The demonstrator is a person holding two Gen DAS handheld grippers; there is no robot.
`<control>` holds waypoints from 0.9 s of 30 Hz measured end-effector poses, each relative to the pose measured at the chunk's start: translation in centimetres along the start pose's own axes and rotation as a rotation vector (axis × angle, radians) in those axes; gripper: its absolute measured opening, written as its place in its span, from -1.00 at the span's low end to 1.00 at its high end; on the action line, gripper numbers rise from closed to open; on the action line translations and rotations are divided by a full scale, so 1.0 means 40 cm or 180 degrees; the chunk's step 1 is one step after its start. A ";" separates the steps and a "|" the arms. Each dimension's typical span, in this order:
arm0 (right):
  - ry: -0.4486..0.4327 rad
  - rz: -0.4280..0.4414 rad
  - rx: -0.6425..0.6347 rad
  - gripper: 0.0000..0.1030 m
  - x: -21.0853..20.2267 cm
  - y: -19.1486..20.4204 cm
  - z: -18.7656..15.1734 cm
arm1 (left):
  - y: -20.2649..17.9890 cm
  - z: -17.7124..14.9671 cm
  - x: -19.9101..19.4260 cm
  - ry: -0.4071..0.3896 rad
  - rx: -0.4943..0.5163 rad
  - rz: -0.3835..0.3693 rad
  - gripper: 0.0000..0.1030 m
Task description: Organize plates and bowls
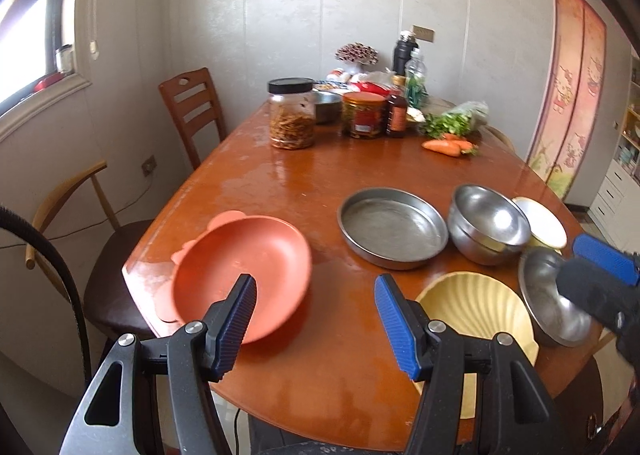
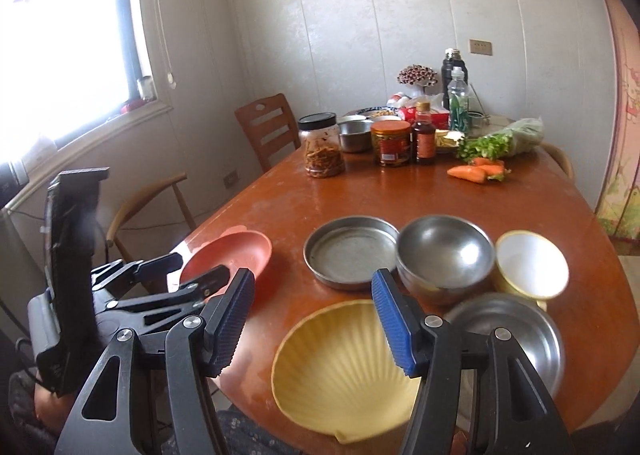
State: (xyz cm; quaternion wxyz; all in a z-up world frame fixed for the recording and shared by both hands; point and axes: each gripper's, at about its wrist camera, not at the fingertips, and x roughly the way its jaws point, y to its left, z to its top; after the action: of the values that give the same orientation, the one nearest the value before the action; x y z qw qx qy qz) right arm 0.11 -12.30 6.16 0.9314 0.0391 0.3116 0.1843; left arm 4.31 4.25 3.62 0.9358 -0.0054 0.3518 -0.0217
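My right gripper [image 2: 312, 319], jaws apart and empty, hangs over the ribbed yellow shell-shaped plate [image 2: 340, 371] at the table's [image 2: 400, 191] near edge; my left gripper [image 1: 314, 325], also empty, is nearer the orange plastic plate [image 1: 240, 267] at the near-left corner.

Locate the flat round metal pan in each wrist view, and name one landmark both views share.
Left wrist view: the flat metal pan lies right of centre, between the orange plate and the steel bowl.
Right wrist view: the flat metal pan lies at centre, just left of the steel bowl and above the yellow shell dish.
Shared landmark: the black-lidded jar at the table's far end.
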 end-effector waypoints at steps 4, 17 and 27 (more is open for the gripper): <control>0.0131 -0.0009 0.0077 0.23 -0.021 -0.023 -0.059 | -0.037 -0.014 0.008 0.0049 0.0074 -0.0094 0.19; 0.0442 -0.0205 0.0503 0.23 -0.017 -0.113 -0.208 | -0.095 -0.067 0.053 0.0256 0.0171 -0.0227 0.19; 0.0688 -0.0310 0.0604 0.23 0.046 -0.126 -0.250 | -0.097 -0.098 0.114 0.0428 0.0186 -0.0287 0.19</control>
State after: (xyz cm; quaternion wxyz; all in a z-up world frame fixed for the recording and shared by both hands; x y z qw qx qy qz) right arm -2.85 -16.74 -3.85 0.8924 0.0917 0.4275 0.1118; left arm 5.02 0.17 -2.22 0.9079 0.0075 0.4124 -0.0743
